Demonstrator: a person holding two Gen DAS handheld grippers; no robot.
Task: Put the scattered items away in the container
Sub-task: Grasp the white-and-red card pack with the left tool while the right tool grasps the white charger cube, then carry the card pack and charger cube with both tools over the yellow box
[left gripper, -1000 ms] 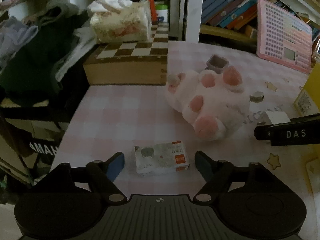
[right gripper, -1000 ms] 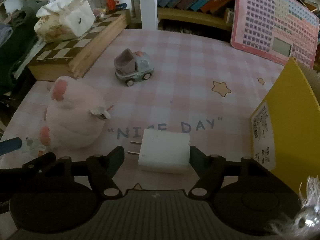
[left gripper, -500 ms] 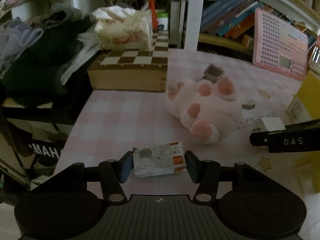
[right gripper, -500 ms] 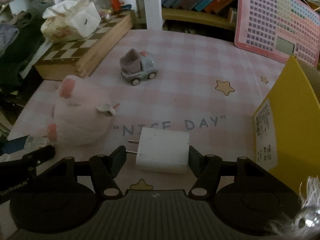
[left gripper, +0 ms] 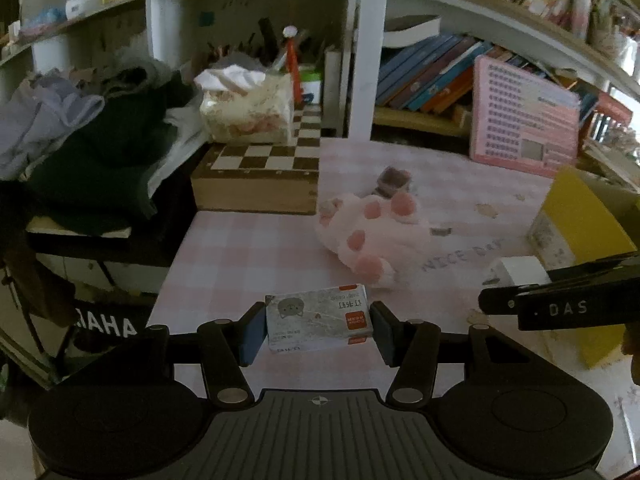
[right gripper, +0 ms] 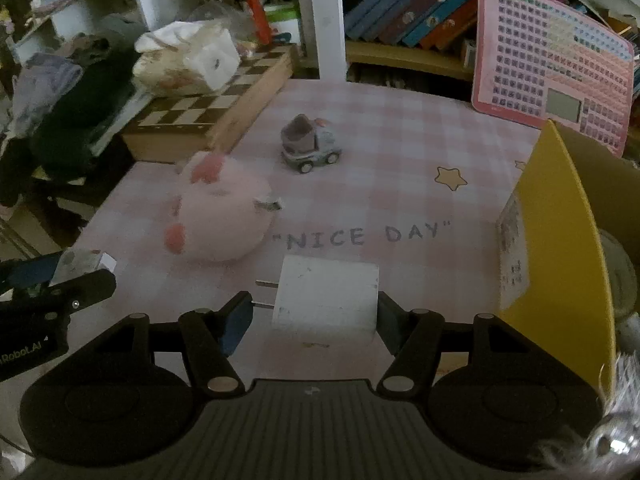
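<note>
White charger (right gripper: 326, 298) between right tongs (right gripper: 316, 320) — gripped

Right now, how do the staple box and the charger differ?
The staple box is printed grey with an orange label and a cartoon face; the charger is plain white. The box is a flat carton; the charger is a chunky block with two metal prongs sticking out sideways. The box sits in the left gripper, the charger in the right gripper. Both are small, boxy and clamped between pads.
</note>
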